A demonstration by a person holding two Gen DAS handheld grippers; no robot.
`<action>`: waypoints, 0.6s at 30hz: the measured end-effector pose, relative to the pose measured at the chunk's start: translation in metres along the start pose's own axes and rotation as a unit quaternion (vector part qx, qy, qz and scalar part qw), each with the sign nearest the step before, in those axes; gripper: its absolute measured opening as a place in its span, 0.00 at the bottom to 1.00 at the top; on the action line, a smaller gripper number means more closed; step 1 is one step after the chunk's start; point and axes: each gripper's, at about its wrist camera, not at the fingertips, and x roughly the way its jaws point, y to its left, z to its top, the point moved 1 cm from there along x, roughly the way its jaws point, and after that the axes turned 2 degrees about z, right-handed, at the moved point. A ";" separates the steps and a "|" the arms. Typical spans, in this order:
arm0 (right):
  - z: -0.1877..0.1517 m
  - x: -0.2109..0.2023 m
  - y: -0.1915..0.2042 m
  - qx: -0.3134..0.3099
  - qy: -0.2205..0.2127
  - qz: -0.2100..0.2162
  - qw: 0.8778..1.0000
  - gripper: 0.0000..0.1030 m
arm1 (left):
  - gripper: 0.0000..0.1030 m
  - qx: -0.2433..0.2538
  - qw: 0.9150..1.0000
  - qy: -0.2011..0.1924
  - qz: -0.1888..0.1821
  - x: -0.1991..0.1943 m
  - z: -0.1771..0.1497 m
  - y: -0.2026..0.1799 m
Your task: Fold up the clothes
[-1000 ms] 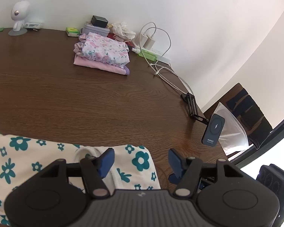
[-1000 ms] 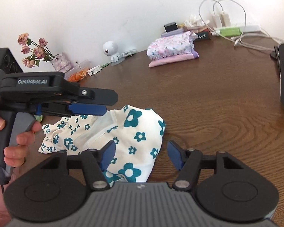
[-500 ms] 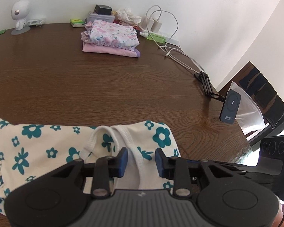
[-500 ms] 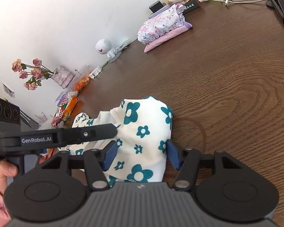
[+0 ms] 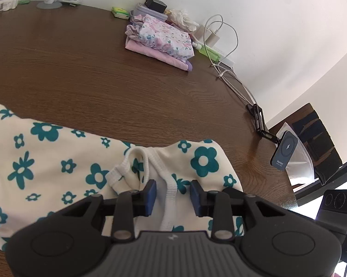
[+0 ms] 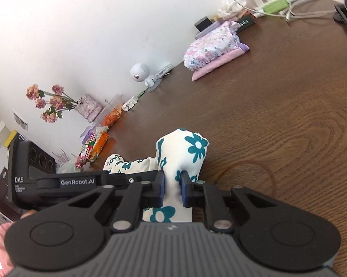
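Note:
A cream garment with teal flowers (image 5: pixel 58 161) lies at the near edge of the brown table (image 5: pixel 104 80). My left gripper (image 5: pixel 172 195) hovers low over its white ribbed neckline (image 5: pixel 168 191); the jaws are opening, with the rib between the pads and not pinched. In the right wrist view the same garment (image 6: pixel 189 147) stands bunched into a hump. My right gripper (image 6: pixel 172 185) is closing and its blue pads pinch that hump. The left gripper (image 6: pixel 81 181) reaches in from the left, just beside the right one.
A folded stack of pink floral clothes (image 5: pixel 159 39) sits at the far side of the table. Behind it are a power strip with white cables (image 5: pixel 219 46). A phone holder (image 5: pixel 282 152) is clamped at the right edge. A white figurine (image 6: pixel 141 73), flowers (image 6: pixel 51 103) and snack packets (image 6: pixel 95 145) line the wall.
The right jaws went from wide apart to pinched on the garment, which bunched up. The left gripper came down over the neckline; its jaws narrowed, then widened a little.

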 end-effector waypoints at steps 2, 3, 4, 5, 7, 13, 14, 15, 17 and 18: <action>0.004 -0.001 0.016 -0.042 0.000 -0.013 0.999 0.12 | 0.50 -0.006 1.000 -0.007 0.000 -0.009 0.003 0.004; 0.006 0.000 0.024 -0.062 0.001 -0.020 0.998 0.12 | 0.53 -0.005 1.000 -0.016 -0.003 -0.017 0.005 0.005; 0.008 0.000 0.032 -0.084 0.001 -0.029 0.996 0.12 | 0.55 -0.005 1.000 -0.024 -0.008 -0.025 0.007 0.005; 0.009 0.000 0.041 -0.109 0.003 -0.039 0.993 0.12 | 0.56 -0.007 0.999 -0.030 -0.013 -0.033 0.010 0.004; 0.012 -0.001 0.059 -0.158 0.006 -0.060 0.986 0.11 | 0.58 0.000 0.999 -0.041 -0.033 -0.046 0.016 -0.002; 0.015 -0.009 0.097 -0.290 0.004 -0.141 0.947 0.11 | 0.67 0.034 0.997 -0.041 -0.049 -0.049 0.034 -0.051; 0.014 -0.011 0.102 -0.314 0.003 -0.157 0.936 0.11 | 0.66 0.037 0.997 -0.037 -0.050 -0.044 0.037 -0.060; 0.009 -0.010 0.109 -0.350 0.005 -0.179 0.920 0.11 | 0.65 0.040 0.997 -0.033 -0.050 -0.039 0.039 -0.068; -0.003 -0.007 0.122 -0.408 0.009 -0.210 0.888 0.11 | 0.64 0.044 0.998 -0.020 -0.050 -0.027 0.041 -0.085; -0.009 -0.005 0.127 -0.434 0.011 -0.223 0.872 0.11 | 0.64 0.042 0.998 -0.016 -0.045 -0.022 0.041 -0.091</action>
